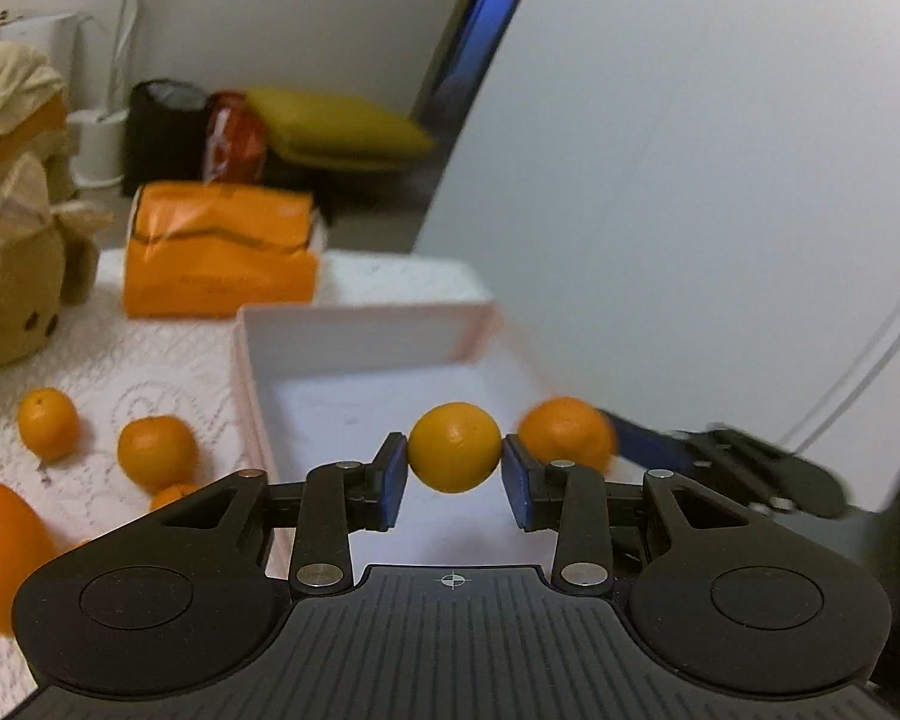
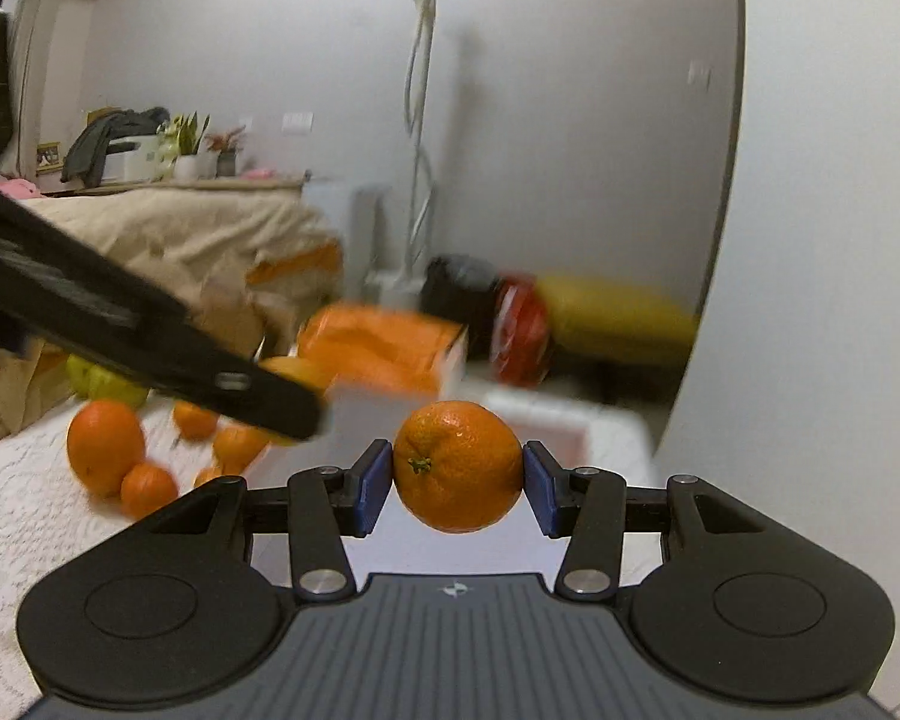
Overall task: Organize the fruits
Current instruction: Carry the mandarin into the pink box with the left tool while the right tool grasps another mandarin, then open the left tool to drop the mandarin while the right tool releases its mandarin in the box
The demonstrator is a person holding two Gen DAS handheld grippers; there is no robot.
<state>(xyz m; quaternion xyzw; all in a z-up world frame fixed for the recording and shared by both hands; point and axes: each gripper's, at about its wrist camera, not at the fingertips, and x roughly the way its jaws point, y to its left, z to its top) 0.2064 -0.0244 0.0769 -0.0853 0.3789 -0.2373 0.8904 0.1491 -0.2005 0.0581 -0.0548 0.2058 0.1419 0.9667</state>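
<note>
**Ana:** Closest to the left lens, the left gripper [image 1: 455, 474] has its blue pads [image 1: 395, 483] clamped on a small smooth orange [image 1: 455, 447], one pad on each flank. Why hold it up there?

**Ben:** My guess is that it's being carried to the white box [image 1: 360, 339]. The fruit hangs over the box's open bottom, clear of the floor of it, so a release would drop it inside.

**Ana:** And the other side?

**Ben:** The right gripper [image 2: 457, 480] is pinched shut on a bigger mandarin [image 2: 457, 467], stem end turned toward the lens. In the left view that same mandarin shows just beside the small orange, near the box's right wall. Both fruits look bound for the same box.

**Ana:** Then they could crowd each other.

**Ben:** That's the risk I'd judge. The two tools sit near one another over one opening, and the left tool's dark body cuts across the right view, blurred.

**Ana:** What else is about?

**Ben:** Loose oranges [image 1: 157, 450] lie on the white patterned cloth [image 1: 168, 360] left of the box, none inside it that I can see. An orange bag [image 1: 219, 249] stands behind the box, a tan plush toy [image 1: 15, 294] further left. Some yellow-green fruit [image 2: 105, 384] sits behind the loose oranges in the right view, too blurred to name
</note>
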